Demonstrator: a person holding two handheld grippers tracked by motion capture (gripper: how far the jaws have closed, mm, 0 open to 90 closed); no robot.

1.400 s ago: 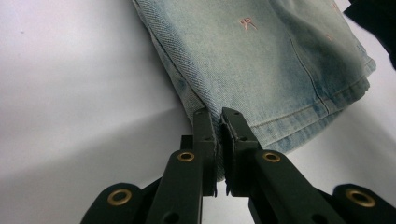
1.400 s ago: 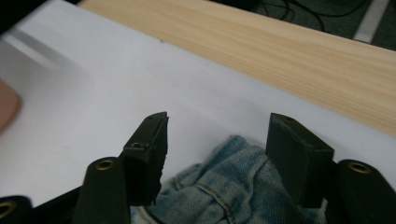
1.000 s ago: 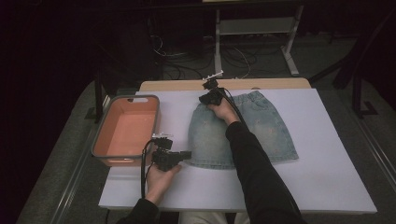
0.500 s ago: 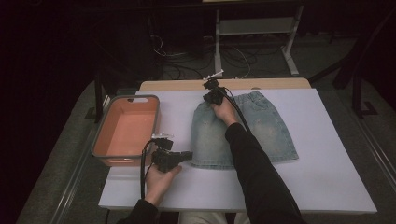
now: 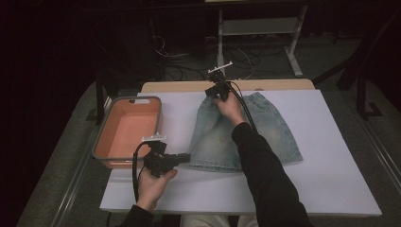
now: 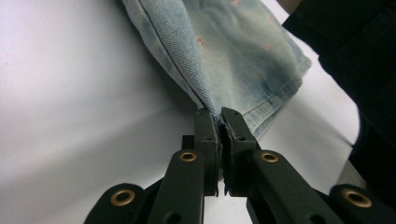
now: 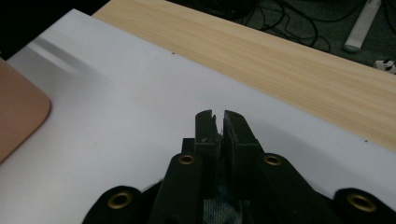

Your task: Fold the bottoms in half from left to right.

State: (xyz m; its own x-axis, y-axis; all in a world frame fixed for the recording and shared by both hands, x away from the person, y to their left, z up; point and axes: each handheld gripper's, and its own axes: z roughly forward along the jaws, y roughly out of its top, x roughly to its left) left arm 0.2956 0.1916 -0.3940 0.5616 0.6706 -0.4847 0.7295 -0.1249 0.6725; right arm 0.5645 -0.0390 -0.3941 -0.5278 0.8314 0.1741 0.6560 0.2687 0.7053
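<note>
A light blue denim skirt [image 5: 265,130] lies flat in the middle of the white table, waistband at the far side. My left gripper [image 5: 185,158] is shut on the skirt's near left hem corner [image 6: 212,100], with the cloth pinched between the jaws. My right gripper [image 5: 211,91] is shut on the far left waistband corner; a bit of denim [image 7: 228,198] shows between its jaws. The person's right sleeve [image 5: 265,175] lies across the skirt and hides its middle.
An orange tray [image 5: 101,149] with a grey rim stands at the table's left edge, close to my left gripper. A wooden strip [image 7: 289,56] runs along the far edge of the white sheet. Cables [image 5: 255,56] and a stand sit on the floor beyond.
</note>
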